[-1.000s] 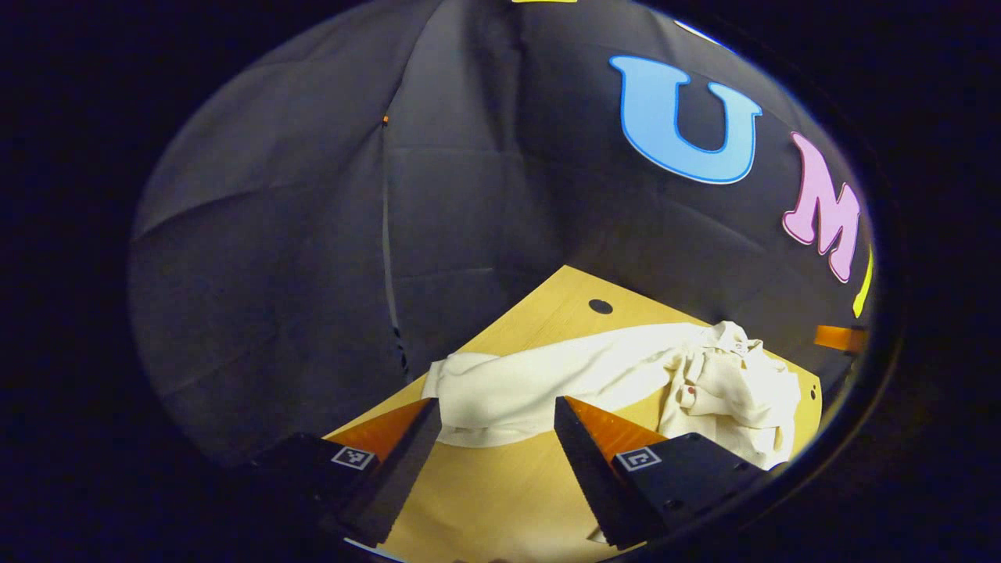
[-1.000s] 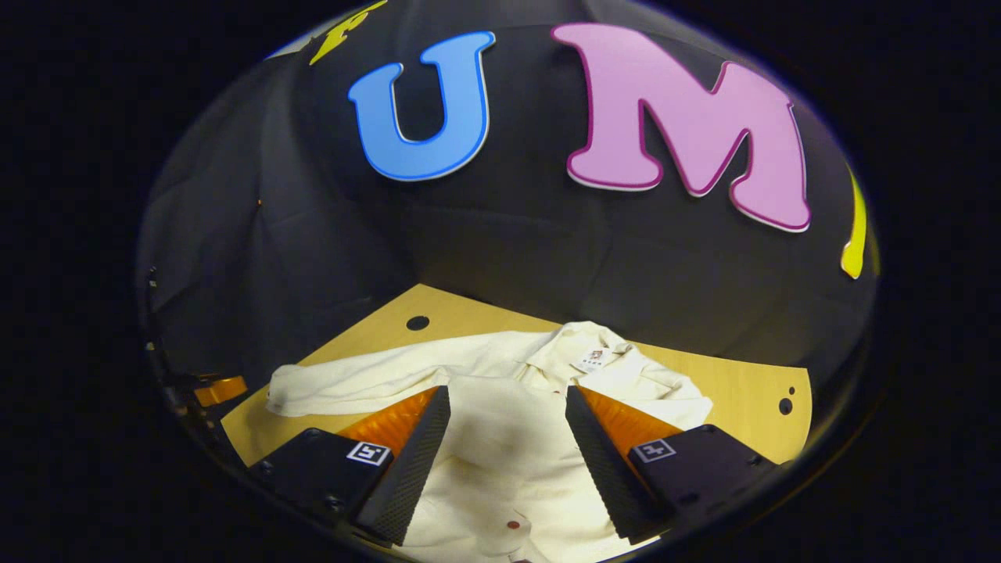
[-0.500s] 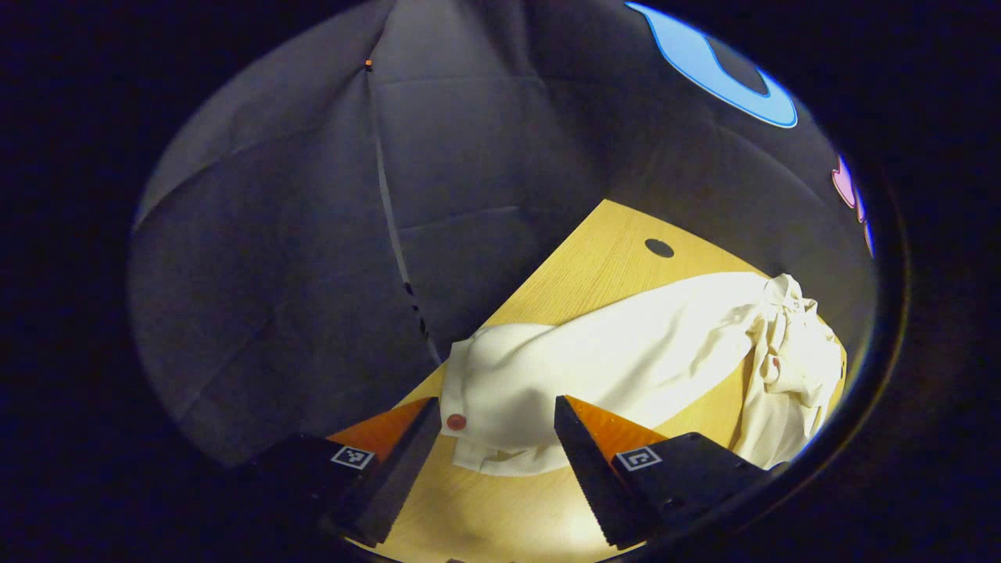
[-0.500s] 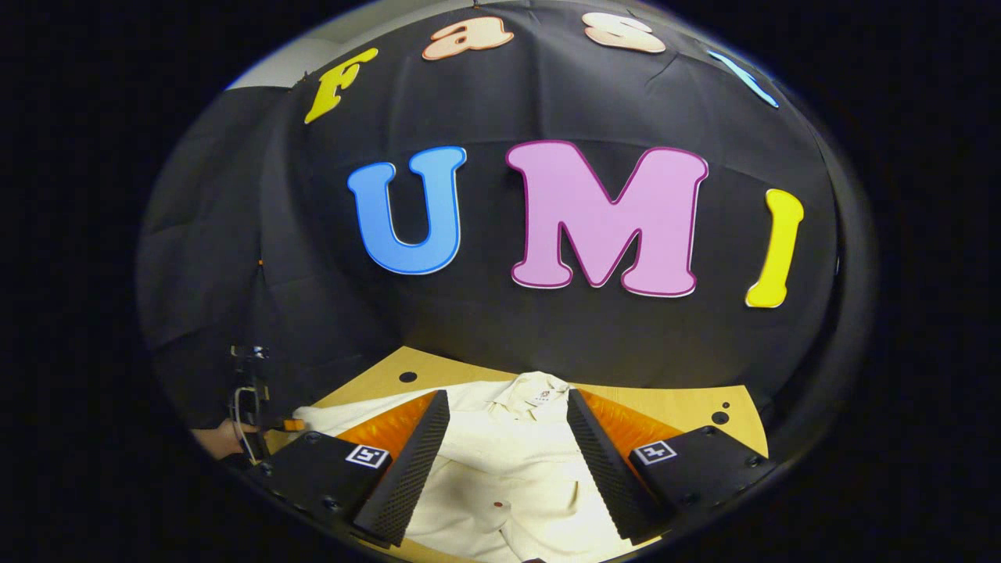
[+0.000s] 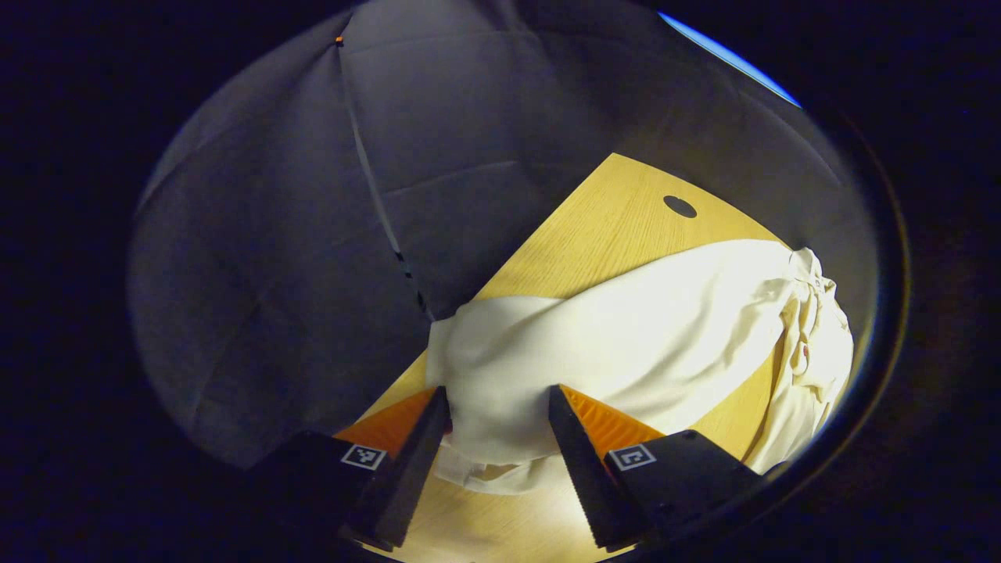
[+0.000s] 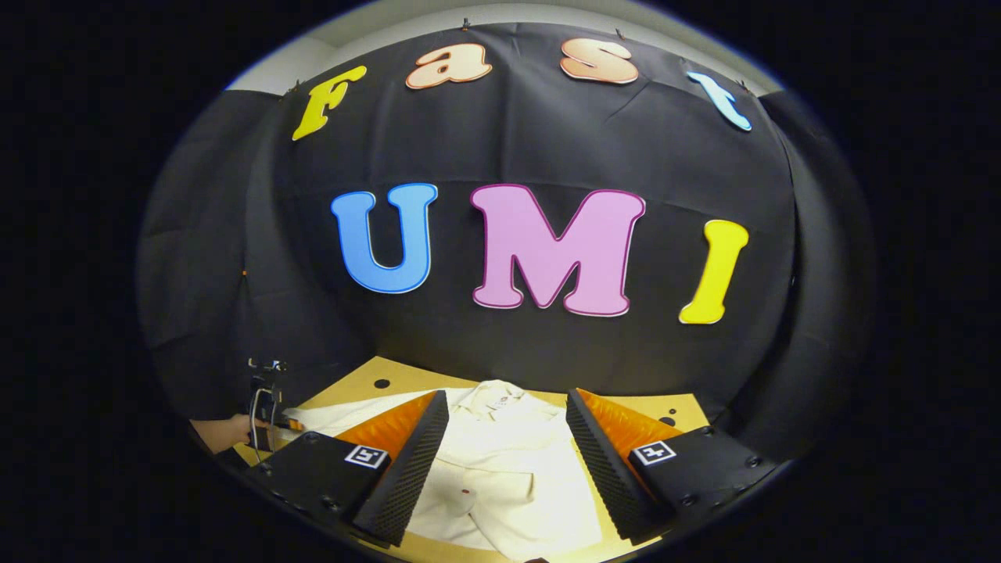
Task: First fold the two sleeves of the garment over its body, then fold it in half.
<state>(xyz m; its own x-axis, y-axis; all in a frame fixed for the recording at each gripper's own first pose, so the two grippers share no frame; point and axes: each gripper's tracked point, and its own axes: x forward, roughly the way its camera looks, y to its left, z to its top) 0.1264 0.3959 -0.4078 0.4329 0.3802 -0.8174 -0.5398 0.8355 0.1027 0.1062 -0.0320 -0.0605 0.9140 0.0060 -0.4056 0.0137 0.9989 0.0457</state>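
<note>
Cream cotton shirt (image 5: 626, 328) lies on the wooden table (image 5: 594, 227), its sleeve running lengthwise away from the left gripper (image 5: 496, 407). Sleeve cuff sits between these parted jaws, apparently ungripped. Right gripper (image 6: 507, 410), jaws apart, hovers farther back, over the body.

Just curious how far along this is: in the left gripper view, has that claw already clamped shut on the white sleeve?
No, the left claw stands open, its fingers spread either side of the sleeve lying on the table.
</note>
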